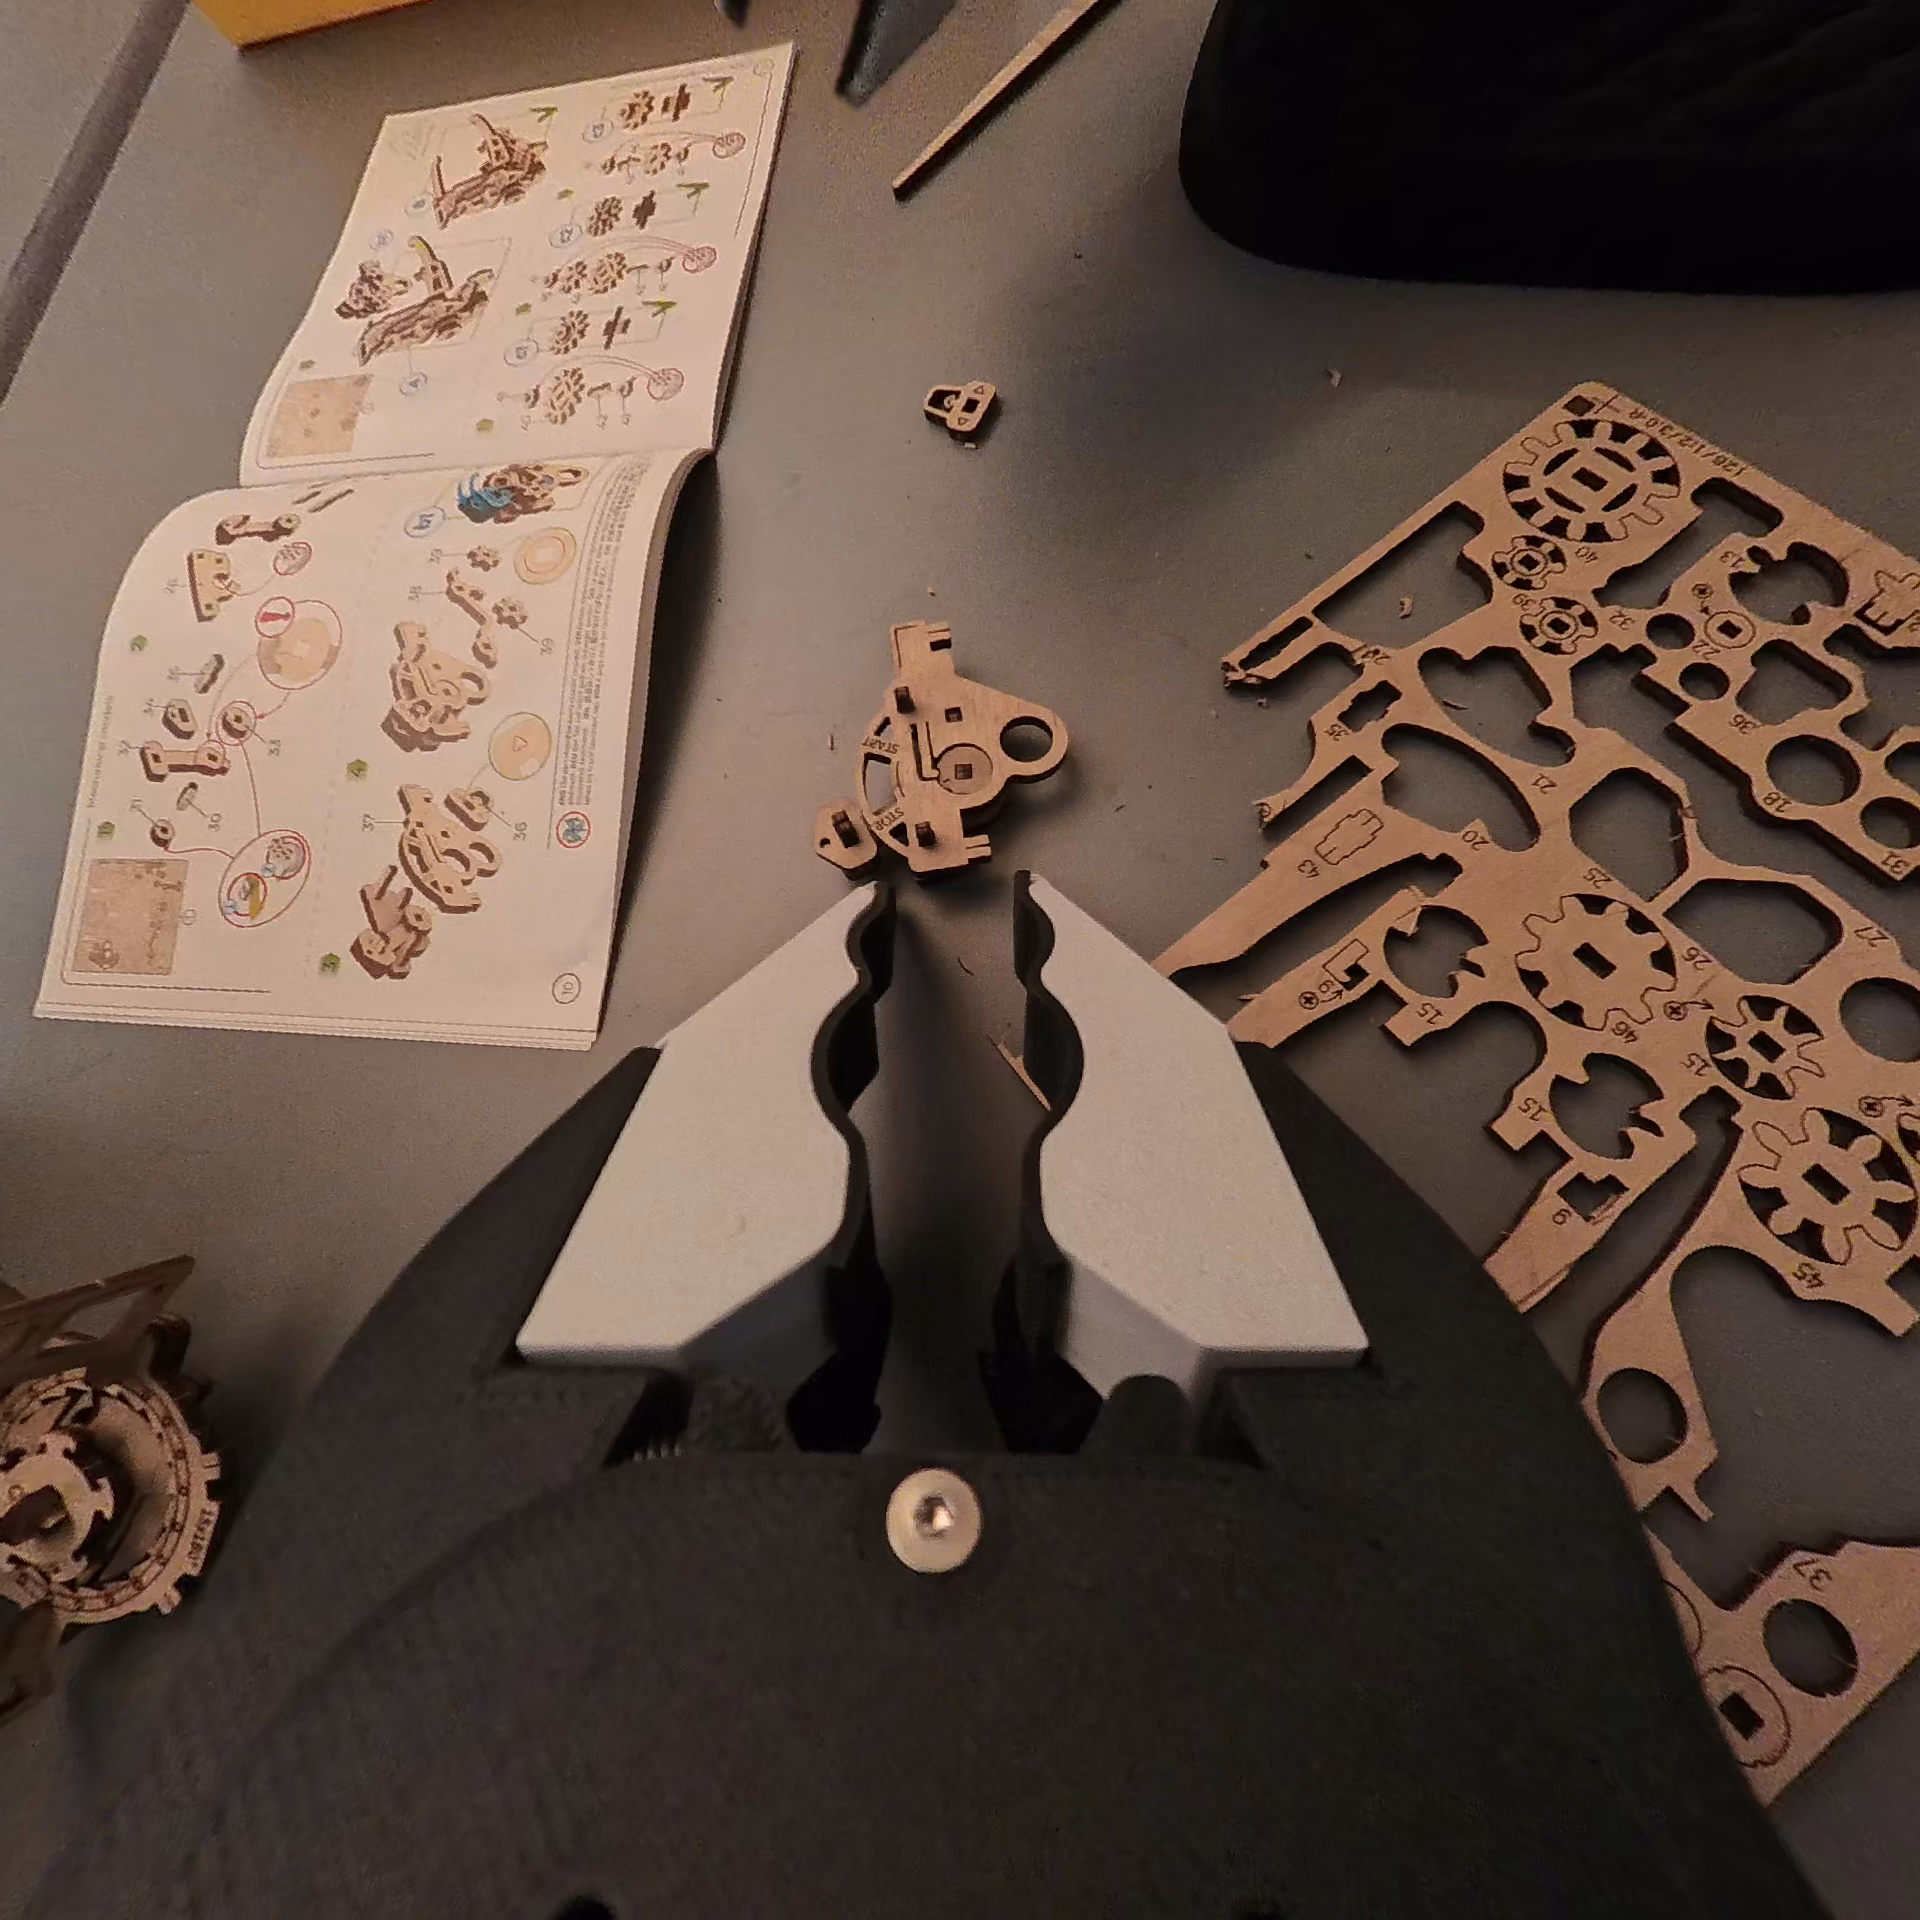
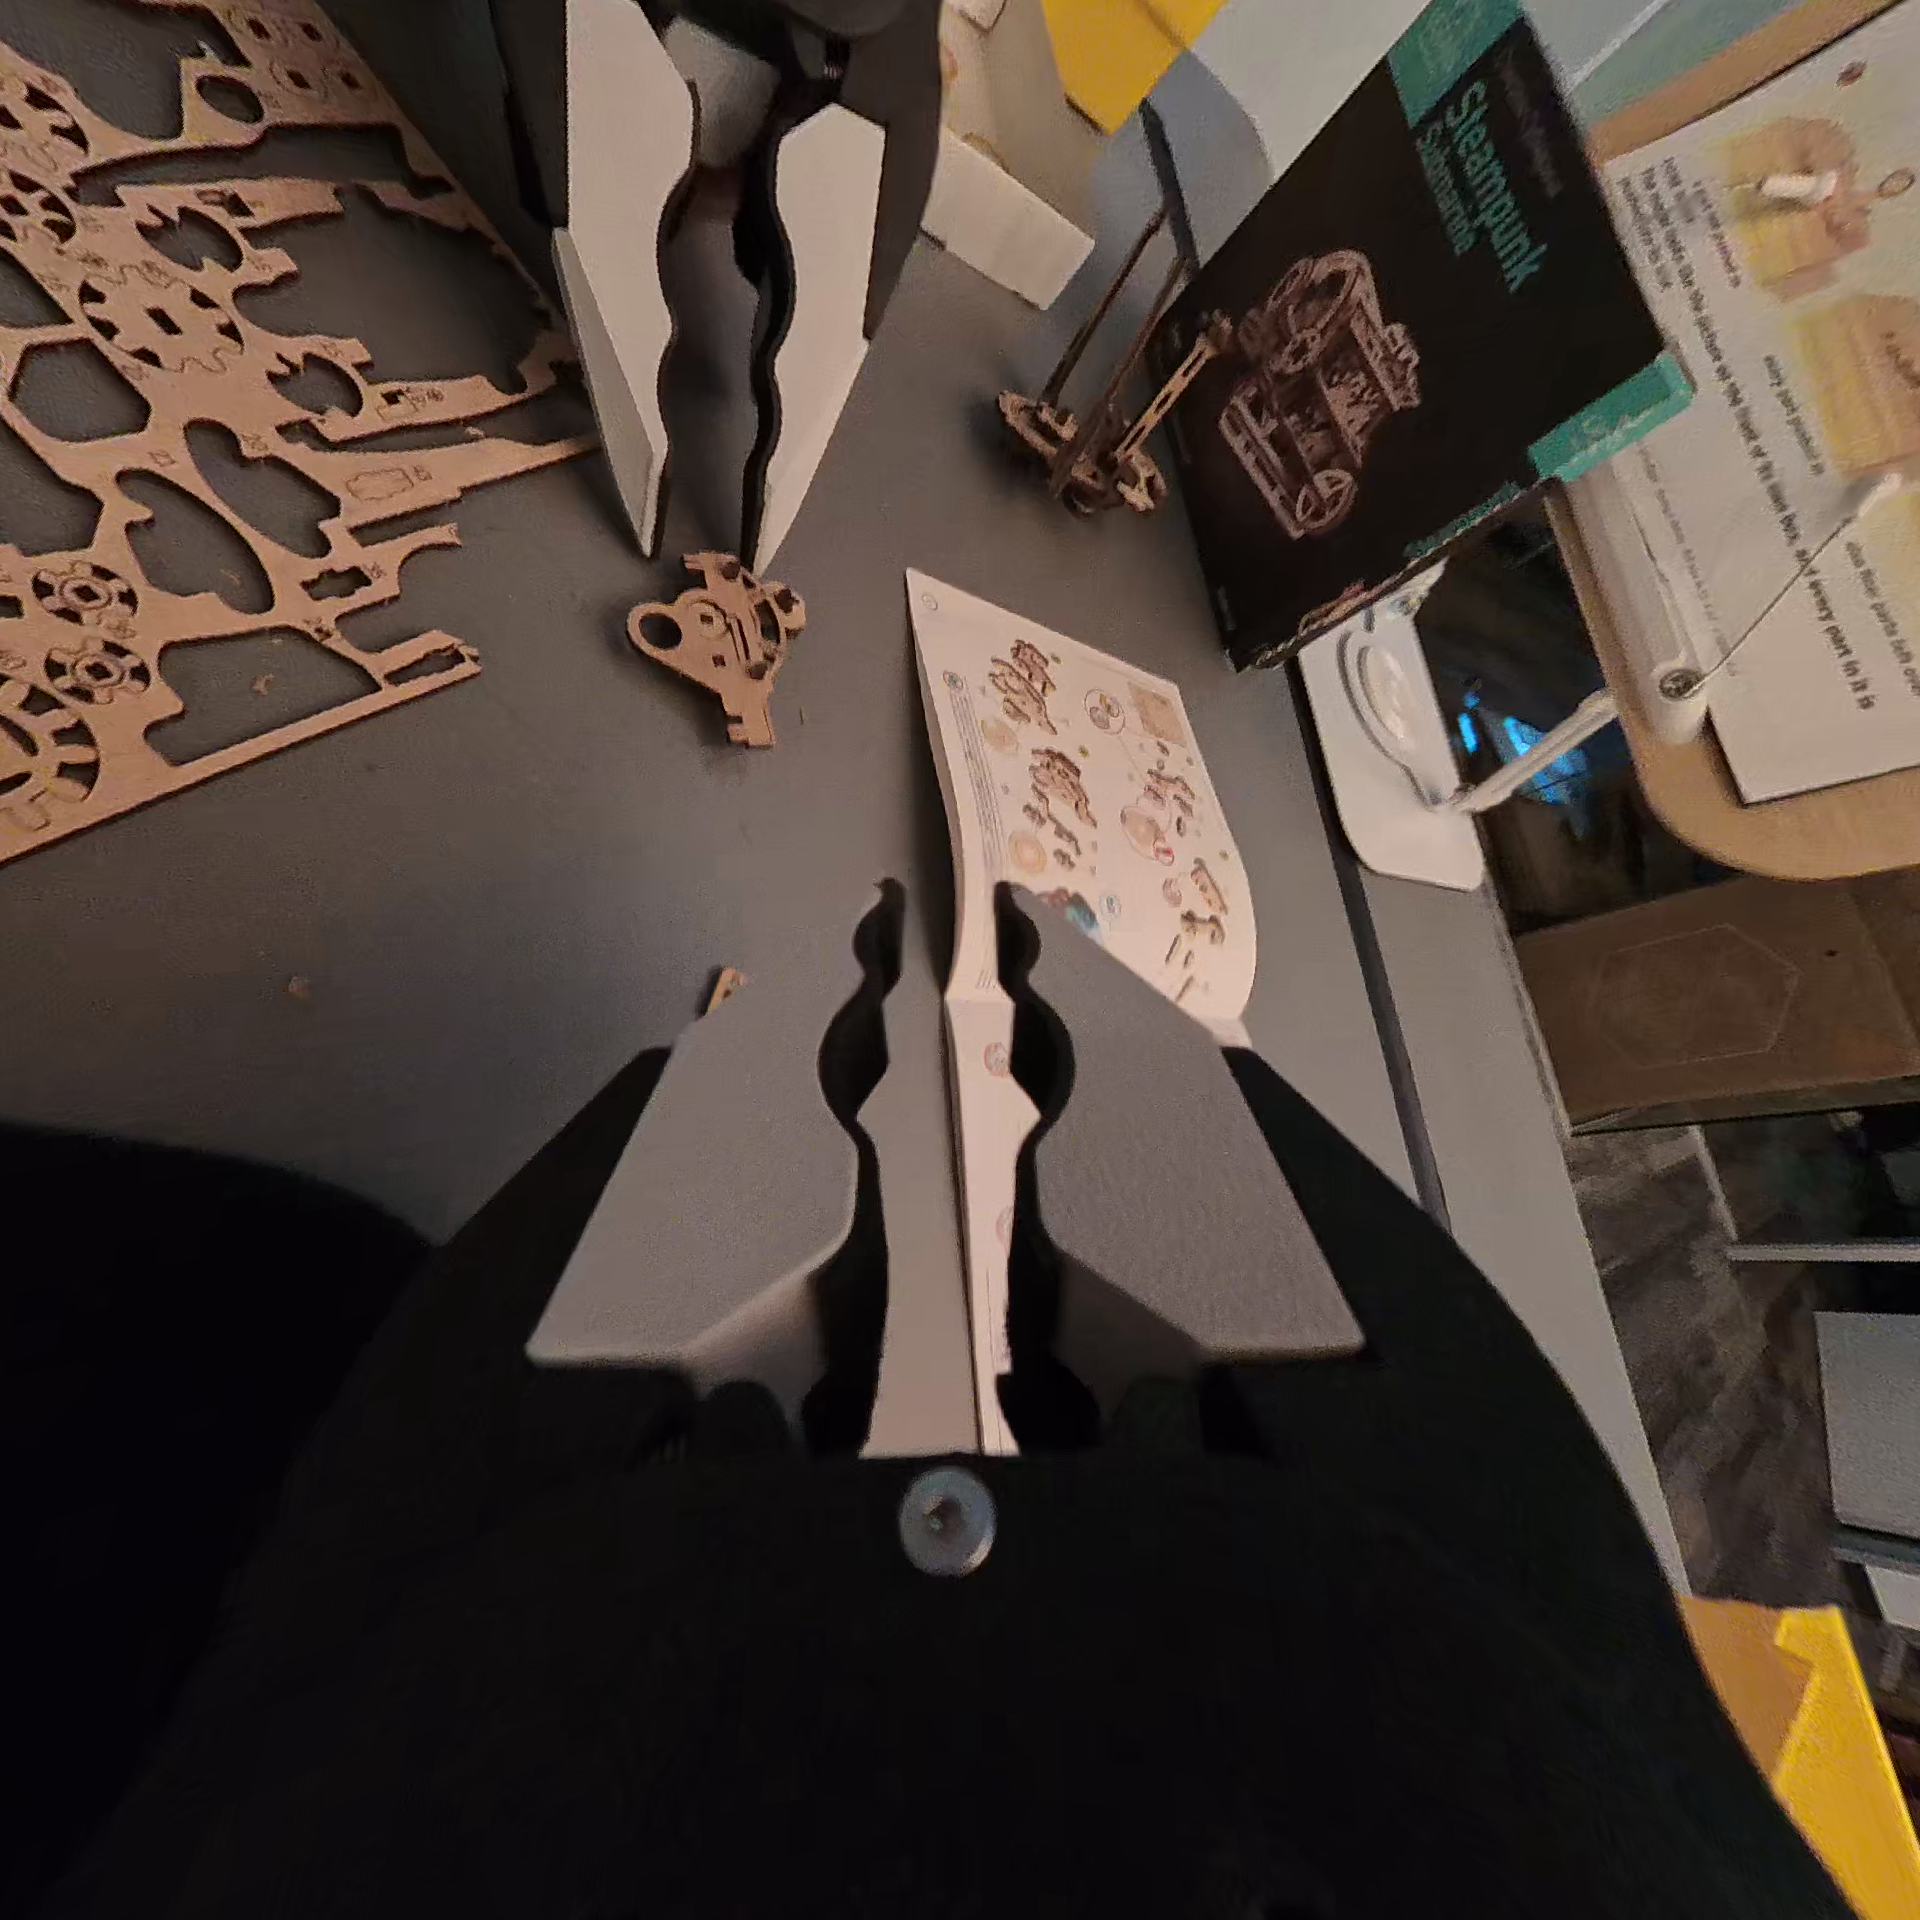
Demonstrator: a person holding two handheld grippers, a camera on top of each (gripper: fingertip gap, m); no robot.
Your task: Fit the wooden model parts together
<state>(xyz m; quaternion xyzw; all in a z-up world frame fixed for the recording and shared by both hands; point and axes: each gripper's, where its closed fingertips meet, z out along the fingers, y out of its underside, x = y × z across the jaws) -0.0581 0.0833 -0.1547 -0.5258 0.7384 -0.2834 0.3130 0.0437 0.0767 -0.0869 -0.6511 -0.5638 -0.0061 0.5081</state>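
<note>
Your left claw (image 1: 948, 896) hangs part-open and empty just short of the small wooden assembly (image 1: 951, 756) lying flat on the table (image 1: 831, 312), so this looks like the pick-up: ease forward and close on its near edge, while your right claw (image 2: 943, 896), also part-open and empty, waits over the instruction booklet (image 2: 1081, 790).

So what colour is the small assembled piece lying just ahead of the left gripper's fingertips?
Light tan wood with dark burnt edges: the assembled piece, clearest in the left wrist view.

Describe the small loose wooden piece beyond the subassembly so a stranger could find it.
Start at the open booklet on the grey table. Just right of its upper page lies a tiny piece, alone, beyond the subassembly. It is far smaller, with one small hole.
</note>
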